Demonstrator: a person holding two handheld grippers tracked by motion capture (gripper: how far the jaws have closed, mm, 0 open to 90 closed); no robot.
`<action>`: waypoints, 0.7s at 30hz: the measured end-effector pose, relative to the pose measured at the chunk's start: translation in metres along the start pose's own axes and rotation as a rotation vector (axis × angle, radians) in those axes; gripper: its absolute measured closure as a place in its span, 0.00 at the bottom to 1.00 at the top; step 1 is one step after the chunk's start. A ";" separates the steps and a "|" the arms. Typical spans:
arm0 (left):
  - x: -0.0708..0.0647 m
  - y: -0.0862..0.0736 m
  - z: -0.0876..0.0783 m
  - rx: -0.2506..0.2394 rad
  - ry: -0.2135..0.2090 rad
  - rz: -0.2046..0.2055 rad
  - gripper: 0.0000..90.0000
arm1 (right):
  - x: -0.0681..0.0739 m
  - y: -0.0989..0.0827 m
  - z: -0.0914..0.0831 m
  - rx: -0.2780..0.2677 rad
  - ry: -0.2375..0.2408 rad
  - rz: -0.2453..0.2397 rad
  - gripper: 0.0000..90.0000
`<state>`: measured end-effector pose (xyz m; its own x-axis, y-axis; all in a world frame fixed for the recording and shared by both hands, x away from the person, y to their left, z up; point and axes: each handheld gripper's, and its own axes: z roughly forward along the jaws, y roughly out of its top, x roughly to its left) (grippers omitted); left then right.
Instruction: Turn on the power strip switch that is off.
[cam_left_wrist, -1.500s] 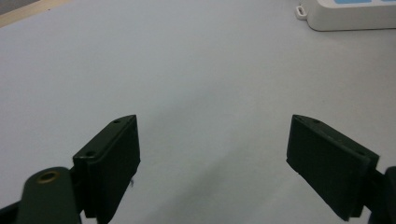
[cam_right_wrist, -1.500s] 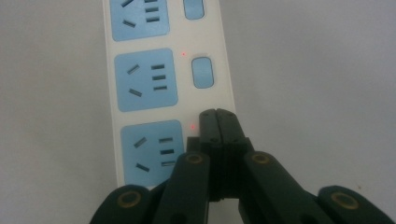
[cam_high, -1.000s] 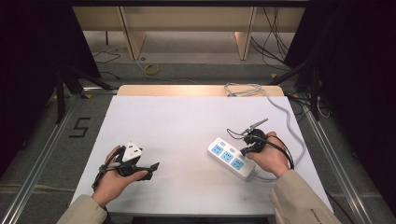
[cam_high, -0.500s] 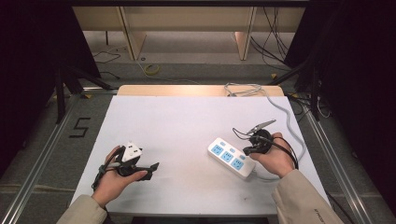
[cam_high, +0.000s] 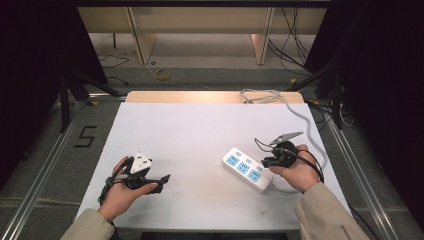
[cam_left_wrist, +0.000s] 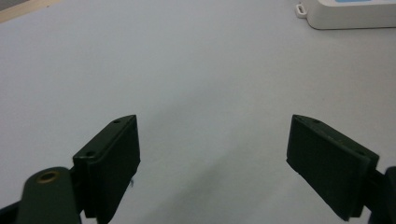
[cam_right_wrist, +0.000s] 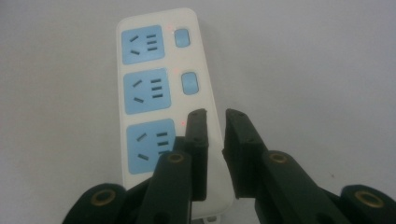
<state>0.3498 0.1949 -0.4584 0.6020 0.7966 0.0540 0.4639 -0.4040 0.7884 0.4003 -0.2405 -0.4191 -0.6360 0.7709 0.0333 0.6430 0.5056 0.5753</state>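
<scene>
I held a gripper in each hand over the white table (cam_high: 200, 135), my forearms coming in from its near edge. No box, tray or bin lay on it; the nearest thing to a container was the white power strip (cam_high: 247, 169), which lay flat on the right half of the table, slanted, with its three blue sockets facing up and all of them free of plugs. In the right gripper view the power strip (cam_right_wrist: 163, 93) ran away from me, with a small blue switch beside each of the two farther sockets and a tiny red light near each socket. Its grey cable (cam_high: 305, 120) trailed off toward the far right corner of the table.

My right gripper (cam_right_wrist: 215, 122) hung over the near end of the strip, just past the third socket, its jaws drawn almost together with only a thin slit between them and nothing held. From above, my right hand (cam_high: 299, 170) sat just beside the strip's right end, palm turned inward.

My left gripper (cam_left_wrist: 212, 140) lay low over bare table, jaws spread wide and empty. My left hand (cam_high: 125, 190) rested near the front left edge, well apart from the strip.
</scene>
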 end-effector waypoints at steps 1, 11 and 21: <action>0.000 0.000 0.000 0.000 0.000 0.000 0.19 | 0.000 -0.001 -0.001 -0.003 0.001 0.003 0.87; 0.000 0.000 0.000 0.002 -0.001 -0.001 0.19 | -0.006 -0.015 -0.010 -0.059 -0.007 0.026 0.77; 0.000 0.000 0.000 0.001 0.001 -0.004 0.19 | -0.017 -0.036 -0.018 -0.125 -0.026 0.076 0.63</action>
<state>0.3496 0.1953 -0.4587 0.5999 0.7984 0.0515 0.4670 -0.4017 0.7878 0.3804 -0.2793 -0.4260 -0.5753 0.8157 0.0602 0.6295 0.3946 0.6694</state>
